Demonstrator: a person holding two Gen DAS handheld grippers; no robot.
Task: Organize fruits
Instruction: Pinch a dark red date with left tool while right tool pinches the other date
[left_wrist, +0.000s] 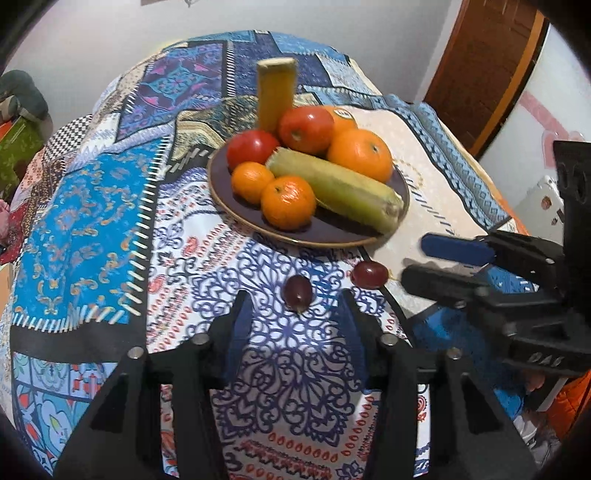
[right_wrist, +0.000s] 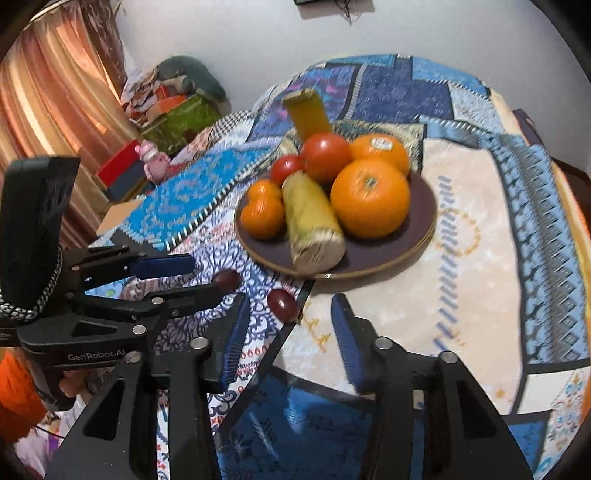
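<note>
A dark plate (left_wrist: 221, 192) (right_wrist: 421, 221) on the patterned tablecloth holds oranges (left_wrist: 360, 154) (right_wrist: 369, 197), small mandarins (left_wrist: 288, 201) (right_wrist: 262, 218), red tomatoes (left_wrist: 306, 129) (right_wrist: 325, 157) and two corn cobs (left_wrist: 336, 188) (right_wrist: 314, 229). Two dark red grapes lie on the cloth in front of the plate. My left gripper (left_wrist: 295, 299) (right_wrist: 205, 275) is open, with one grape (left_wrist: 297, 290) (right_wrist: 227, 280) between its fingertips. My right gripper (right_wrist: 291, 304) (left_wrist: 413, 260) is open, just before the other grape (right_wrist: 283, 304) (left_wrist: 370, 274).
The tablecloth (left_wrist: 92, 206) covers a round table (right_wrist: 480, 258) that drops off at left and right. A cluttered corner with boxes (right_wrist: 177, 118) and a pink toy (right_wrist: 153, 160) lies beyond the left edge. A wooden door (left_wrist: 484, 62) stands at the right.
</note>
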